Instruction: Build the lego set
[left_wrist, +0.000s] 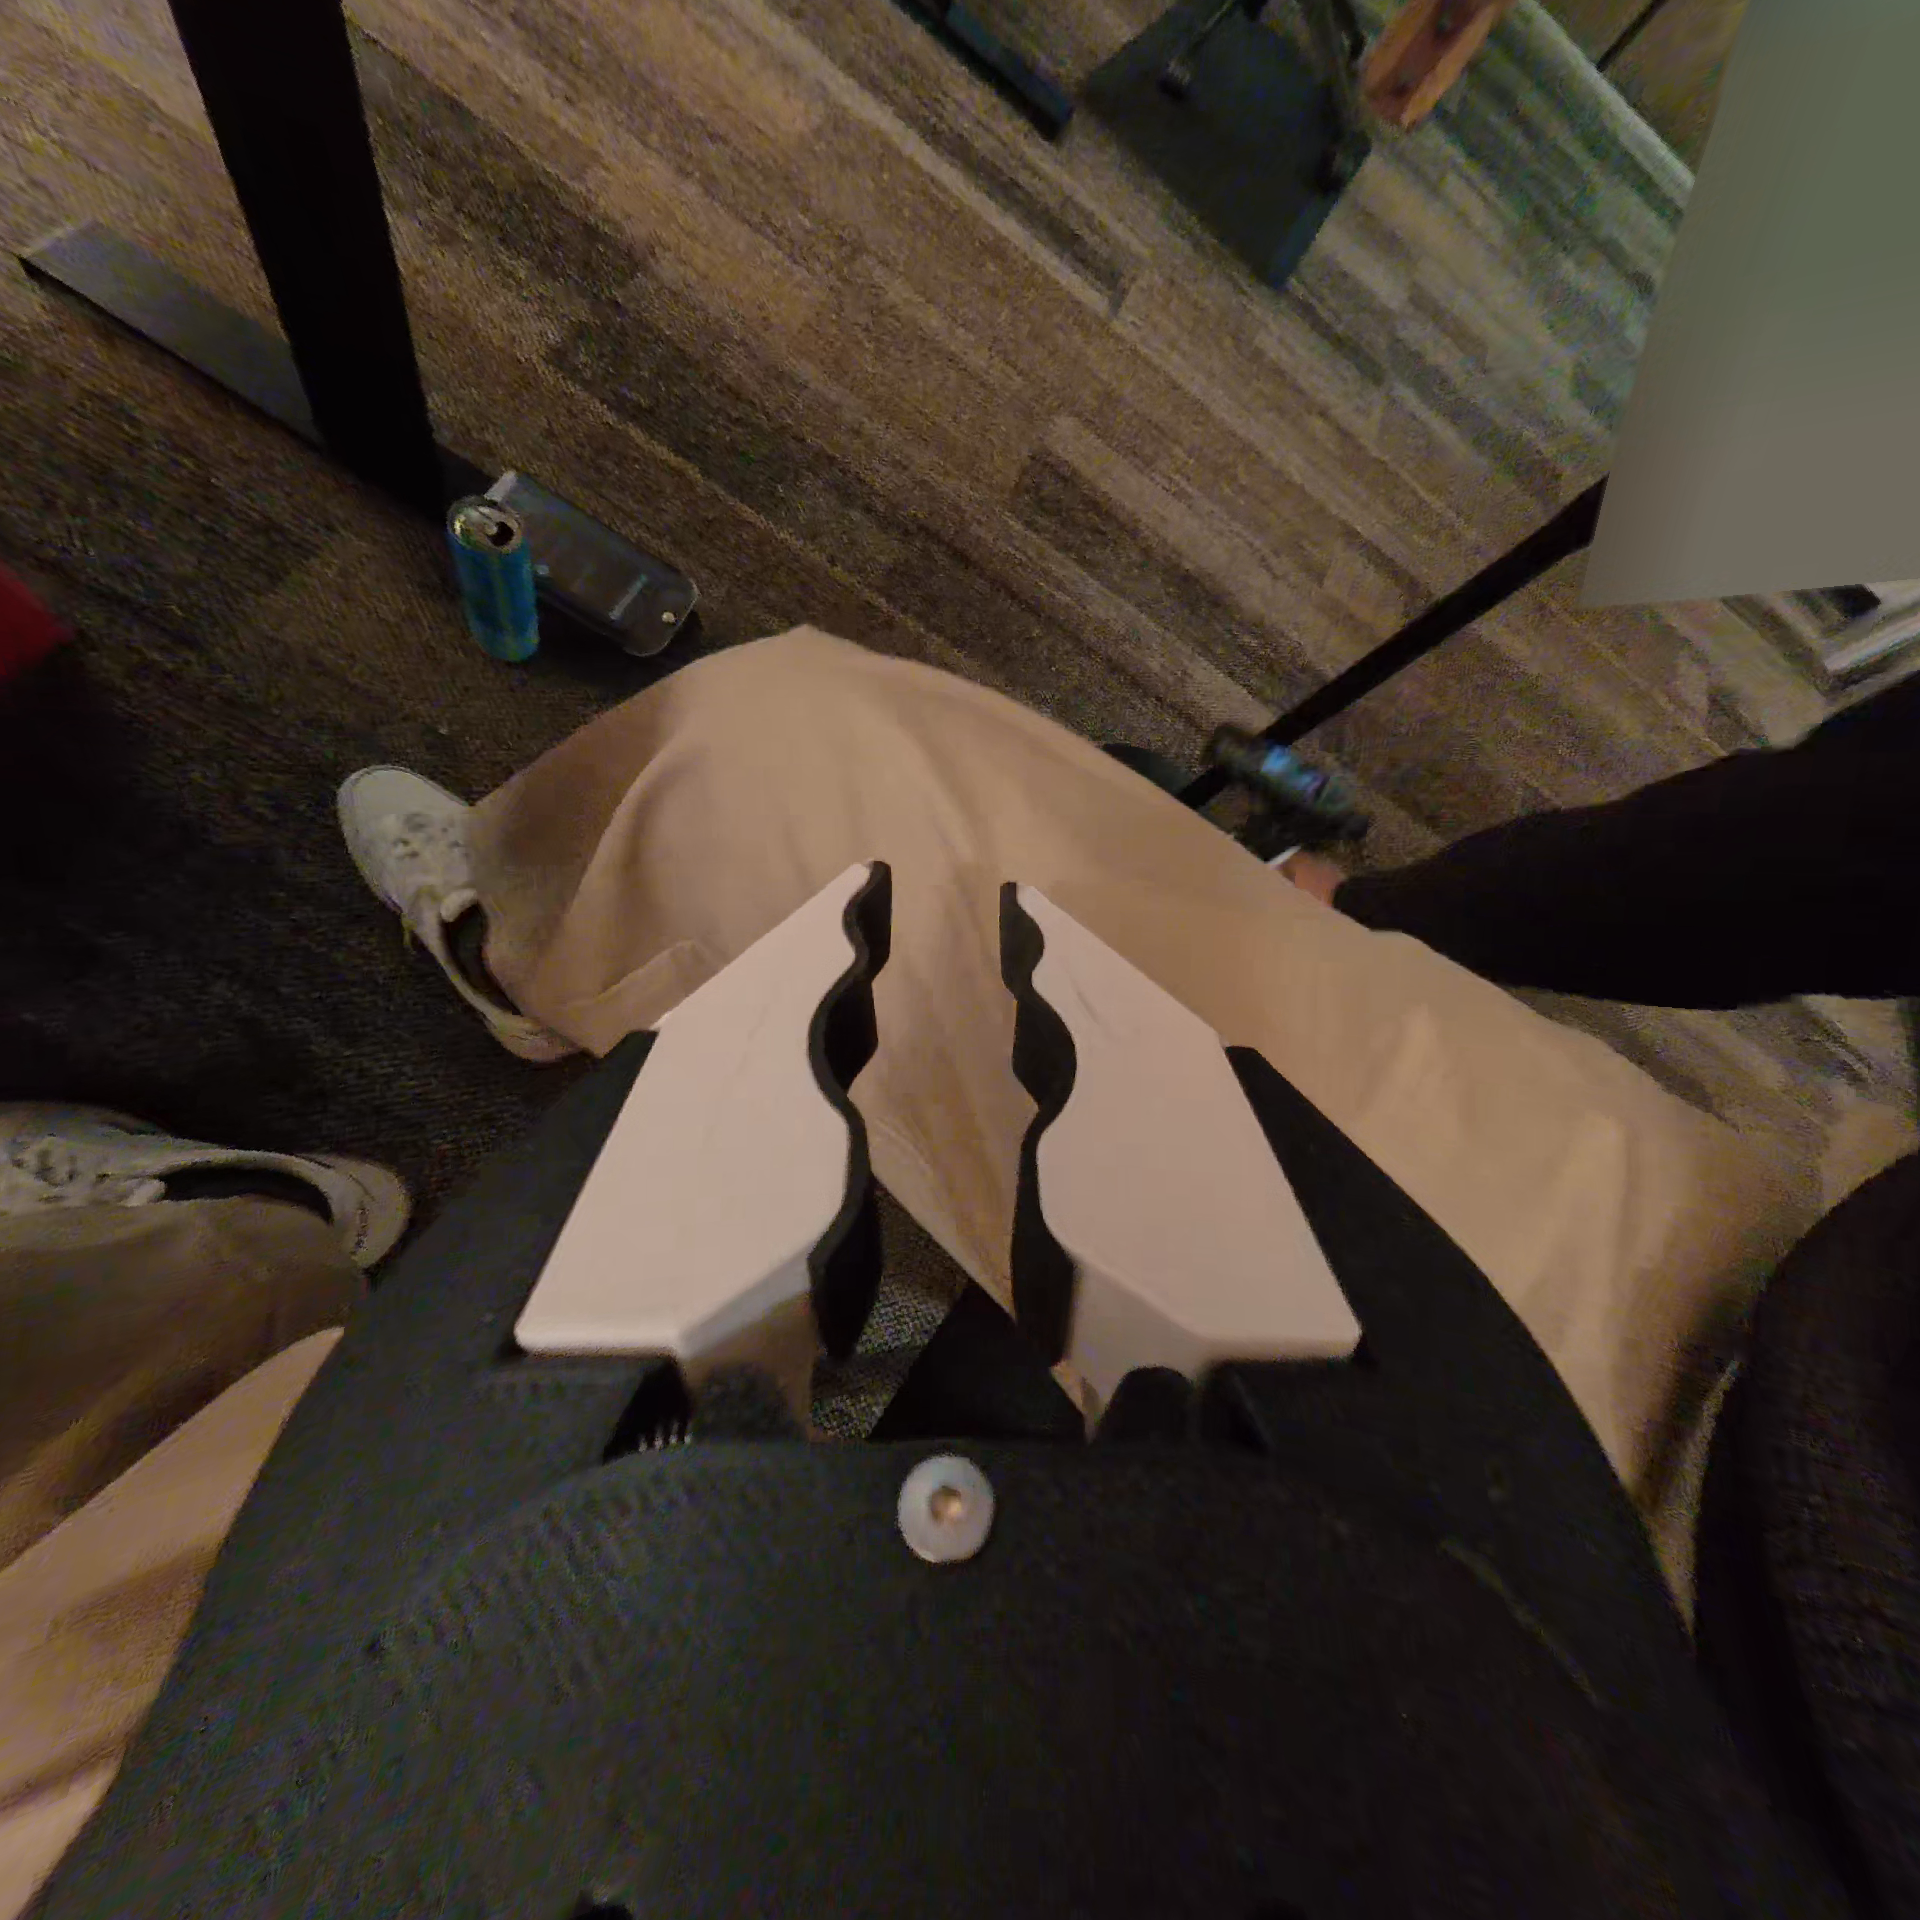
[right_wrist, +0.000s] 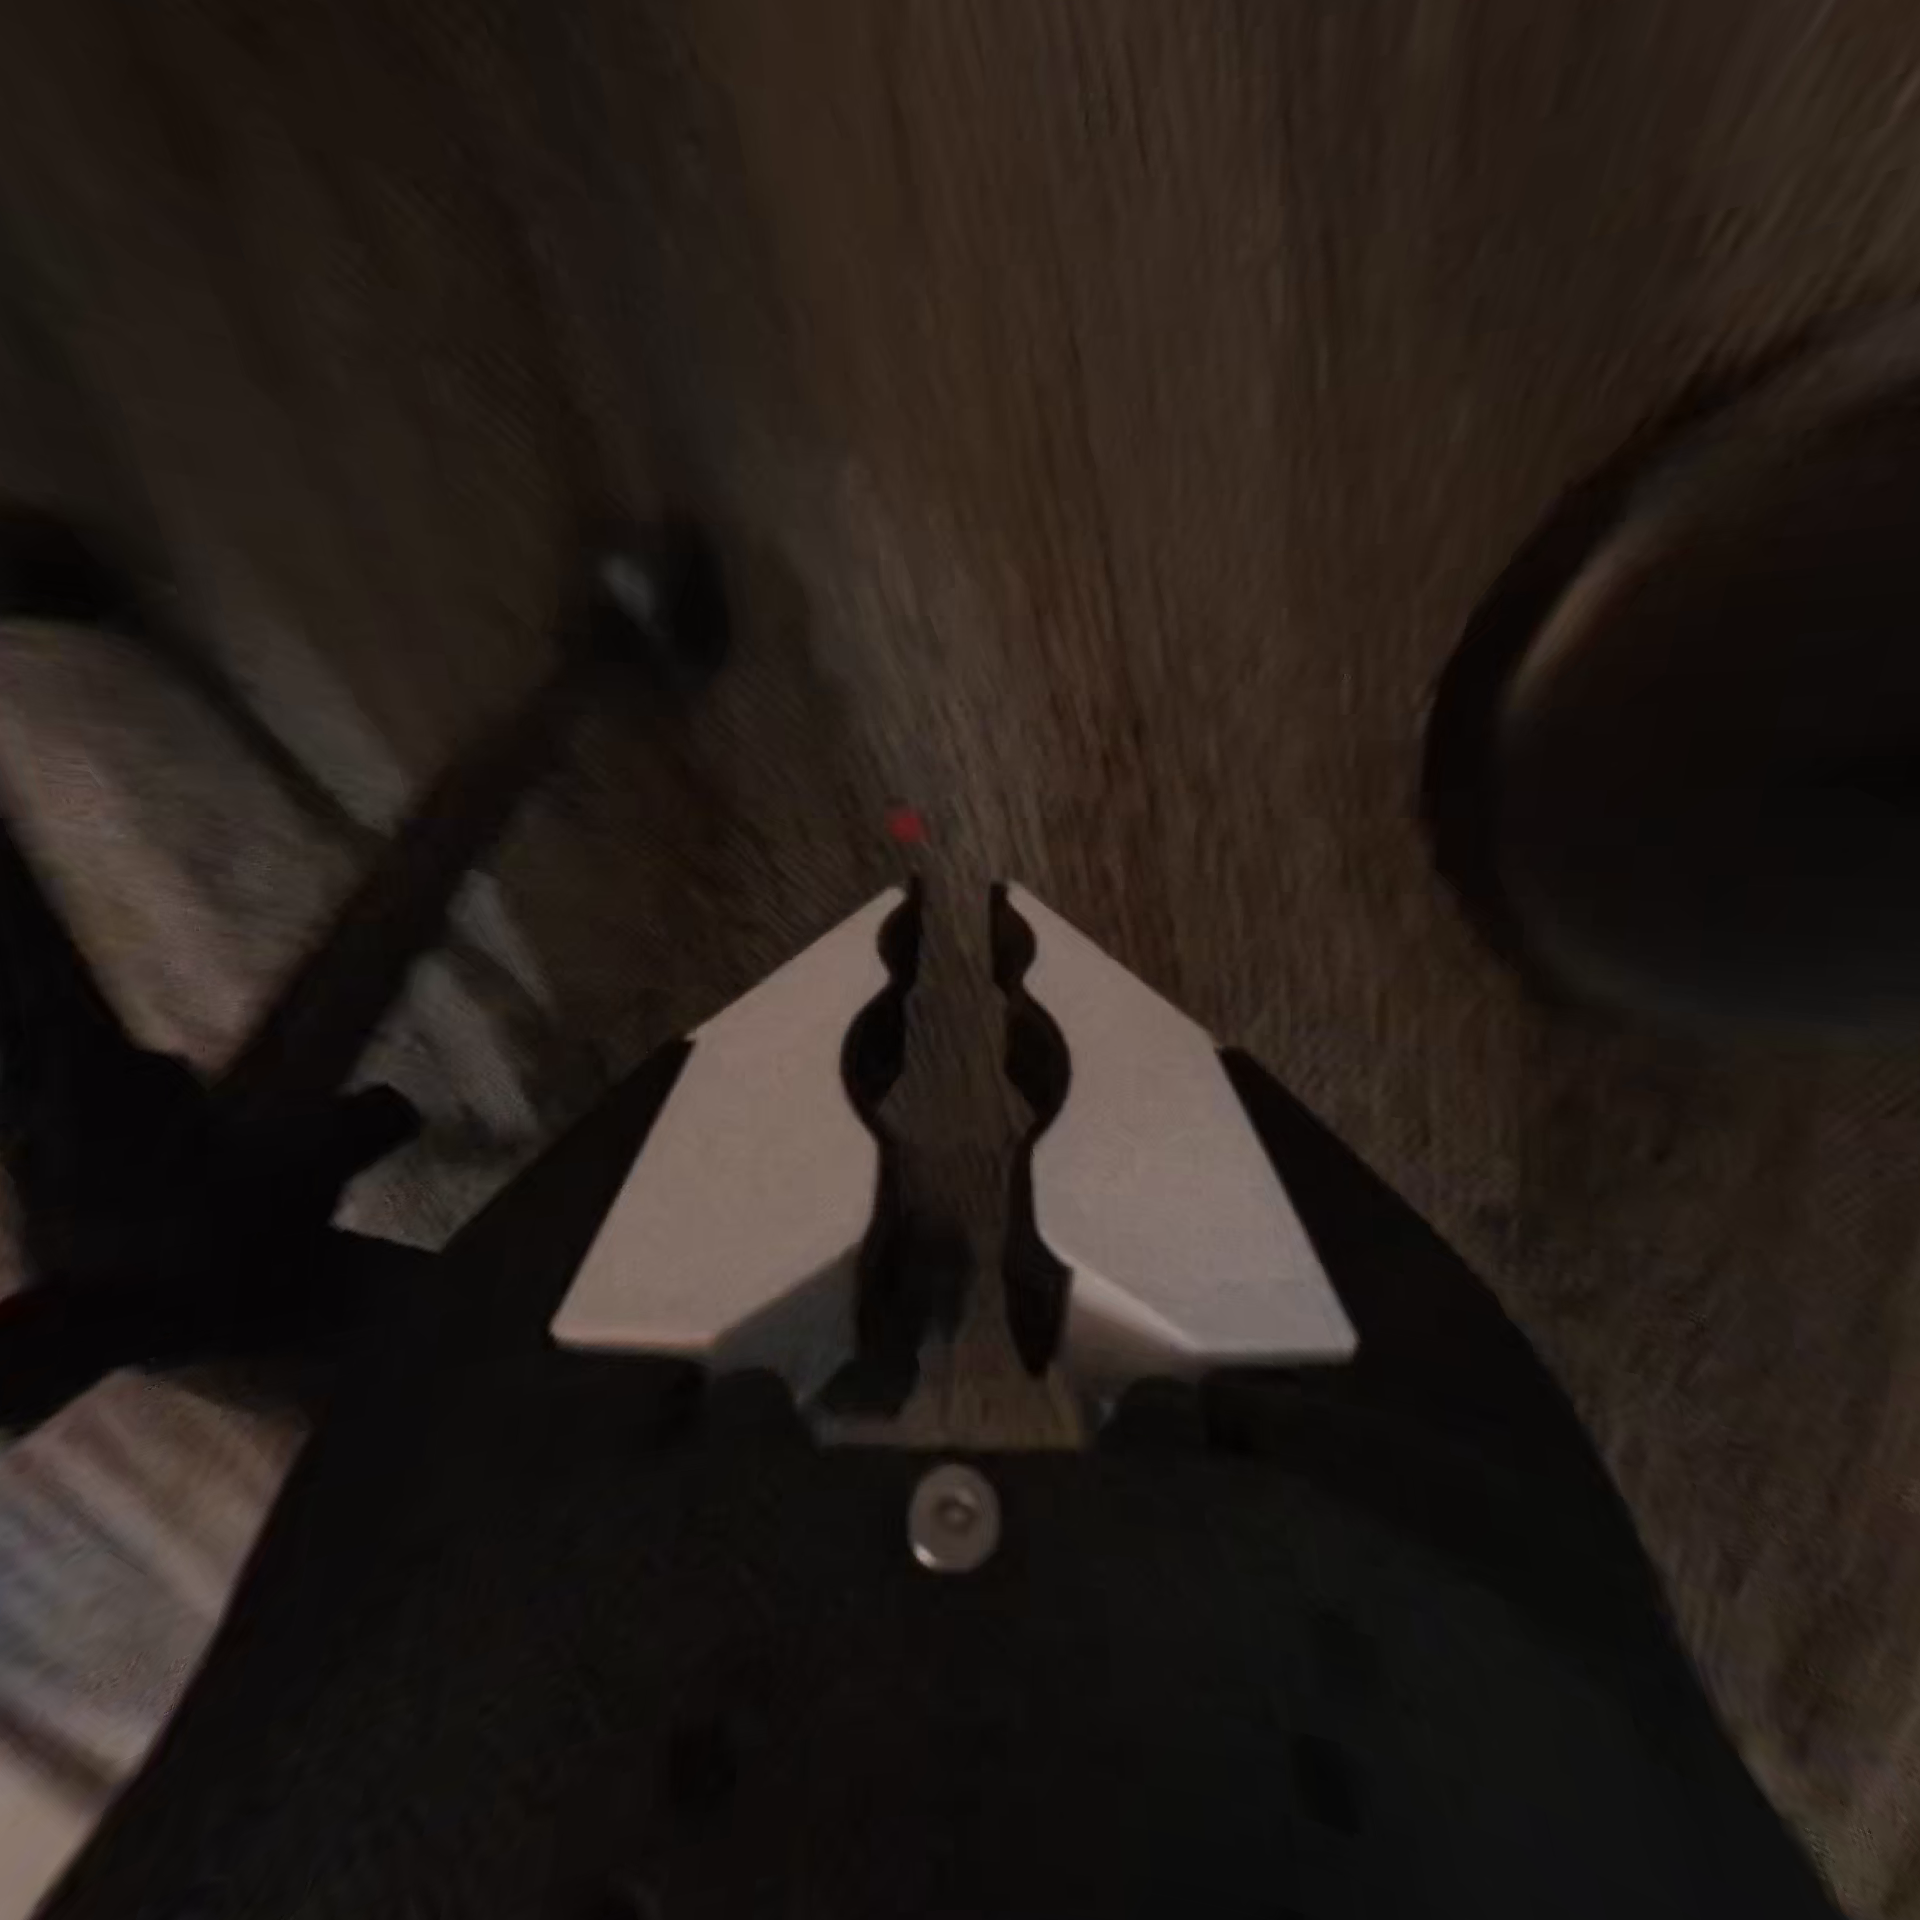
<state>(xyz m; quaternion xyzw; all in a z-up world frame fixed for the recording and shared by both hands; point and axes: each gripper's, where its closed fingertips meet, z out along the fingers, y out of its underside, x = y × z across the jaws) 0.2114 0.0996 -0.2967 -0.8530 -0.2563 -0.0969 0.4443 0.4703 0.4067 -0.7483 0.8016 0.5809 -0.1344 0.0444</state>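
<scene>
No lego set shows in either view. My left gripper (left_wrist: 943, 881) is open and empty, pointing down at a person's beige trouser leg (left_wrist: 831, 769) above the carpet. My right gripper (right_wrist: 955, 886) is held close over brown carpet (right_wrist: 1143, 416) in a dark, motion-blurred view. Its jaws stand a narrow gap apart with nothing between them. A tiny red speck (right_wrist: 907, 828) lies on the carpet just past its fingertips; I cannot tell what it is.
A black table leg (left_wrist: 312, 229) stands at the upper left, with a blue cylinder (left_wrist: 494, 582) and a clear plastic case (left_wrist: 603, 571) at its foot. White shoes (left_wrist: 416, 842), a black sleeve (left_wrist: 1662, 873) and a black rod (left_wrist: 1455, 634) show. A dark round shape (right_wrist: 1714, 748) sits at right.
</scene>
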